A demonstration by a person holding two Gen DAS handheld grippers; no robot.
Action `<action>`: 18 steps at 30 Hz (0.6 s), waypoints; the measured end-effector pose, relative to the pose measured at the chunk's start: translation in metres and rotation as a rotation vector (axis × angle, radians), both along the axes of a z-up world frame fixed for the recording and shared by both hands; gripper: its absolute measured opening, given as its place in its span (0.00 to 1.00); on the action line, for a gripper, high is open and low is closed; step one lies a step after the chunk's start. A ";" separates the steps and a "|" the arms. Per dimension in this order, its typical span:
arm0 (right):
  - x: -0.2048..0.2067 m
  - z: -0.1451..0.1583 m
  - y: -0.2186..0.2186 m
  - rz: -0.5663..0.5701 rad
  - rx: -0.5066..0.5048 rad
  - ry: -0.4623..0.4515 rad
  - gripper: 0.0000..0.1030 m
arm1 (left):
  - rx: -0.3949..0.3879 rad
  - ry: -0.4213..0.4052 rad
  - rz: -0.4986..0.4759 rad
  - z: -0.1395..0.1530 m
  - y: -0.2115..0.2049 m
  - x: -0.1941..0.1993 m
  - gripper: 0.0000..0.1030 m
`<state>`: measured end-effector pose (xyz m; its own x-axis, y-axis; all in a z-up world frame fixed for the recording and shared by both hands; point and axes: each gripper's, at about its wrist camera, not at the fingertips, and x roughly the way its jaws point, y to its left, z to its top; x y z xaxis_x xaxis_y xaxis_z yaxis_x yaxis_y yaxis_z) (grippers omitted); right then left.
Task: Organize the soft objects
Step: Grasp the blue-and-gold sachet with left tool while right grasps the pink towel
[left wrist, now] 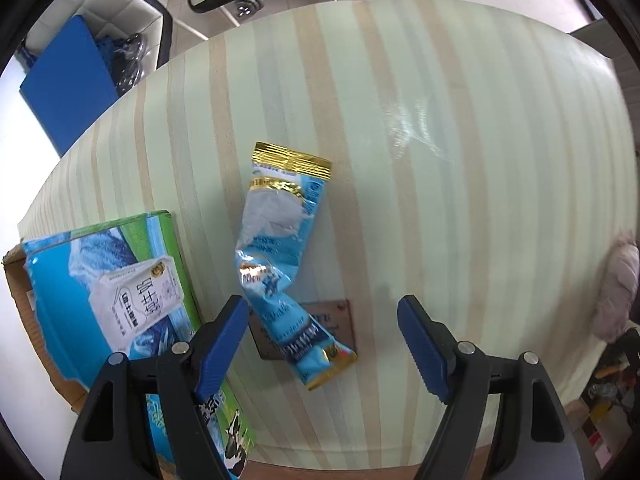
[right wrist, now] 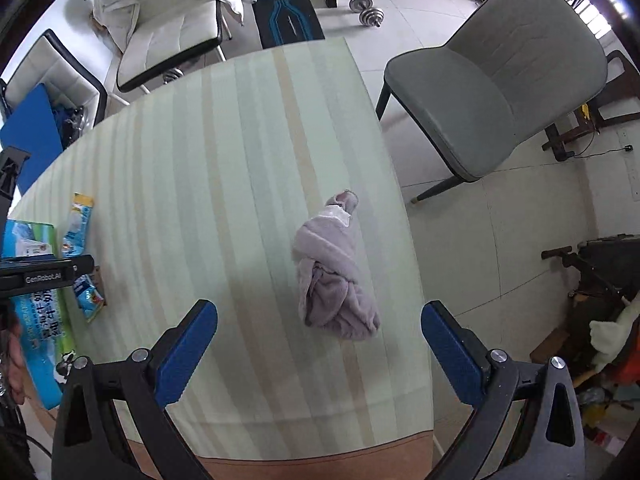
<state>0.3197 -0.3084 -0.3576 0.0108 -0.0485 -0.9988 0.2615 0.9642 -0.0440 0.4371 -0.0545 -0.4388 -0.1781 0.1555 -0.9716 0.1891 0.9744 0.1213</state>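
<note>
Left gripper (left wrist: 324,344): jaws wide, holding nothing, above the striped table (left wrist: 460,200). Milk carton box (left wrist: 108,292) lies at 9 o'clock. The crumpled blue packet (left wrist: 280,256) lies at 12 o'clock, between the fingers. Right gripper (right wrist: 320,344): jaws wide, empty. The bundled pink cloth (right wrist: 332,276) lies at 12 o'clock. A grey chair (right wrist: 496,84) stands at 2 o'clock.

Crumpled pink cloth (right wrist: 338,276) on striped table (right wrist: 208,152), btwn wide-open right claw (right wrist: 319,344) fingers.
</note>
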 end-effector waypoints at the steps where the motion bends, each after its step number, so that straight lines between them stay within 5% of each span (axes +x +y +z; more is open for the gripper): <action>1: 0.004 -0.010 -0.004 0.003 -0.003 0.018 1.00 | 0.006 0.006 0.005 -0.004 0.001 0.002 0.74; 4: 0.014 -0.032 -0.013 -0.002 0.009 0.053 1.00 | 0.018 -0.003 0.017 -0.012 0.004 0.006 0.70; 6: 0.017 -0.047 -0.020 -0.012 0.025 0.081 1.00 | 0.026 -0.027 0.024 -0.012 0.008 0.009 0.39; 10: 0.019 -0.066 -0.023 -0.010 0.049 0.117 0.96 | -0.005 -0.067 0.036 -0.008 0.016 0.007 0.18; 15: 0.015 -0.076 -0.017 0.011 0.060 0.110 0.42 | -0.076 -0.083 0.043 0.004 0.014 -0.004 0.16; 18: 0.005 -0.070 -0.013 -0.015 0.129 0.089 0.36 | -0.125 -0.103 0.051 0.020 0.014 -0.015 0.16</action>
